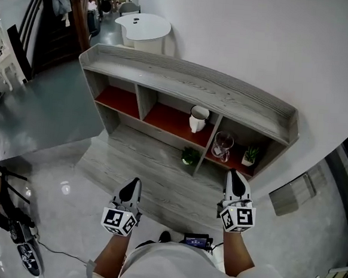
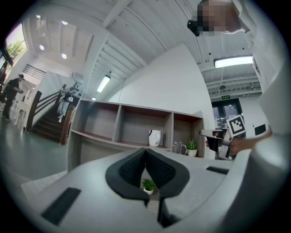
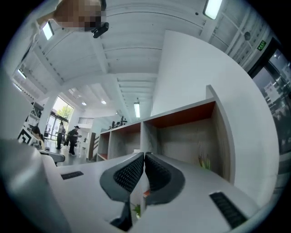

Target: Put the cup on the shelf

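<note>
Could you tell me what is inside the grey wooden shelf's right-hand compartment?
A clear glass jug and a small green plant in a white pot stand side by side there. The top of the grey wooden shelf hides the compartment's rear.

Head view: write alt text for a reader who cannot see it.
Seen from above, a left claw and right claw, both shut and empty, point at a low grey wood-grain shelf unit. A white ceramic cup stands in its red-floored middle compartment; a clear glass jug and small potted plant share the right one.
</note>
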`<control>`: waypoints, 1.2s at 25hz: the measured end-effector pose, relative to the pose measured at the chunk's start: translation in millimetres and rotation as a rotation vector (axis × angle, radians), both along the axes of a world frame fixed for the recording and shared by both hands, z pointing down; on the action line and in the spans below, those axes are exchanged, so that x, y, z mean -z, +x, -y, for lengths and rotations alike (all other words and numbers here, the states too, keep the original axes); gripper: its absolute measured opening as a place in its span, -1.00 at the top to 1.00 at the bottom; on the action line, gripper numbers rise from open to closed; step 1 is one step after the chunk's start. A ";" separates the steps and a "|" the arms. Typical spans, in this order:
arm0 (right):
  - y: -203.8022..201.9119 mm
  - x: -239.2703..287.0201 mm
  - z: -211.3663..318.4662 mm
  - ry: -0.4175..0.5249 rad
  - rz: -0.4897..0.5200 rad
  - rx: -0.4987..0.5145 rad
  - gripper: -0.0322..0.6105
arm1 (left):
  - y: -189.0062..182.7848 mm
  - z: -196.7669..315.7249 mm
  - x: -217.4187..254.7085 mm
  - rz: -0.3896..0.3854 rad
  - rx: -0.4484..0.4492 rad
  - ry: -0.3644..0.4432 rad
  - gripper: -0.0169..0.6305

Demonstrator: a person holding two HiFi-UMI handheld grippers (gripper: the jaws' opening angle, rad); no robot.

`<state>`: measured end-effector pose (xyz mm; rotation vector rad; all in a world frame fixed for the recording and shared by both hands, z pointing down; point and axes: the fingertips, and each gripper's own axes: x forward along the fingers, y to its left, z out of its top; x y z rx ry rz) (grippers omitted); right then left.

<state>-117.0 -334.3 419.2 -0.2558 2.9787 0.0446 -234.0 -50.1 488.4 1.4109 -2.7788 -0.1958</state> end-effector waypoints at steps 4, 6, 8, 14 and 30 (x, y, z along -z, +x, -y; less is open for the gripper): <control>7.4 -1.9 -36.4 -0.007 0.013 0.091 0.79 | 9.7 -25.8 12.4 0.021 0.057 0.029 0.92; 13.6 -6.9 -55.3 -0.016 0.009 0.134 0.79 | 21.6 -40.3 16.3 0.025 0.086 0.033 0.92; 22.7 -15.8 -71.0 -0.014 -0.016 0.167 0.79 | 36.4 -51.5 19.6 0.028 0.117 0.033 0.92; 81.3 -32.5 -91.0 -0.014 -0.064 0.211 0.79 | 105.7 -69.7 28.3 0.045 0.166 0.018 0.92; 228.0 -78.9 -126.7 -0.116 -0.096 0.235 0.79 | 261.0 -128.7 4.0 0.007 0.247 -0.073 0.92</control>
